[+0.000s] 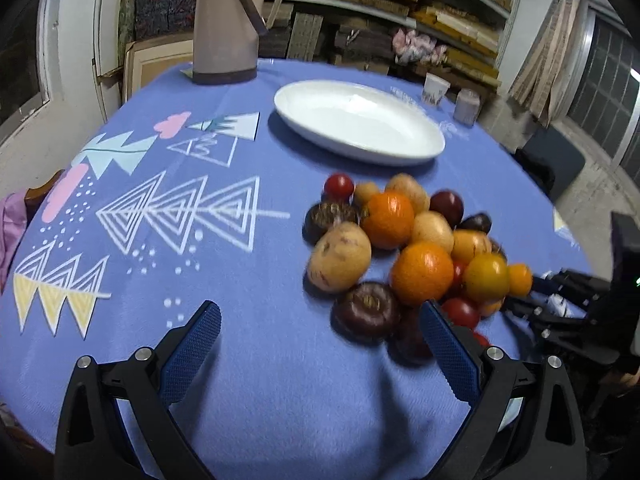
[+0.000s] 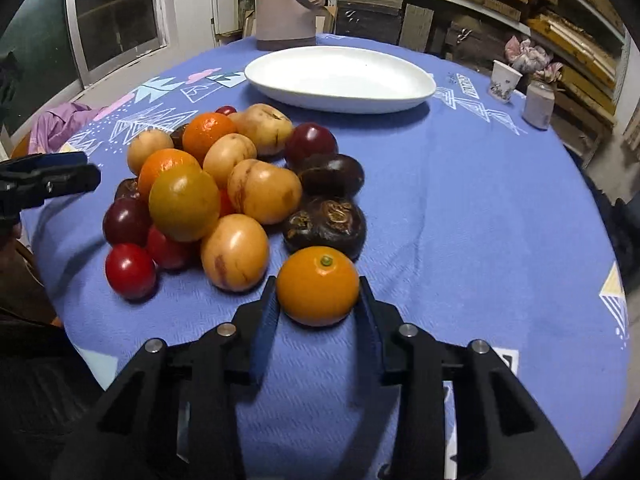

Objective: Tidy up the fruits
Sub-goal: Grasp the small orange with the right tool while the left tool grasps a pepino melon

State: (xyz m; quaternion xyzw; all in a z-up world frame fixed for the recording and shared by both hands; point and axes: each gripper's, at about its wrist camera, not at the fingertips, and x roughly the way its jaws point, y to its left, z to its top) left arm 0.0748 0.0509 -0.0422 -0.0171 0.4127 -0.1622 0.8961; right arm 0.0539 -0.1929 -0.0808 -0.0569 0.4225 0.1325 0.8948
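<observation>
A pile of fruit (image 2: pixel 224 184) lies on the blue tablecloth: oranges, tan round fruits, dark purple ones and red ones. It also shows in the left wrist view (image 1: pixel 404 248). A white oval dish (image 2: pixel 340 78) stands beyond it, also seen in the left wrist view (image 1: pixel 360 122). My right gripper (image 2: pixel 318 296) has its fingers against both sides of a small orange fruit (image 2: pixel 318 290) resting on the cloth at the pile's near edge. My left gripper (image 1: pixel 320 316) is open and empty, low over the cloth, its right finger (image 1: pixel 448 344) beside a dark fruit (image 1: pixel 366 312).
A tall beige thermos jug (image 1: pixel 226 20) stands at the far side of the table. A small cup (image 2: pixel 505 80) and a small jar (image 2: pixel 538 104) stand at the far right. The round table's edge (image 2: pixel 616 264) falls away at right. Shelves of wood fill the background.
</observation>
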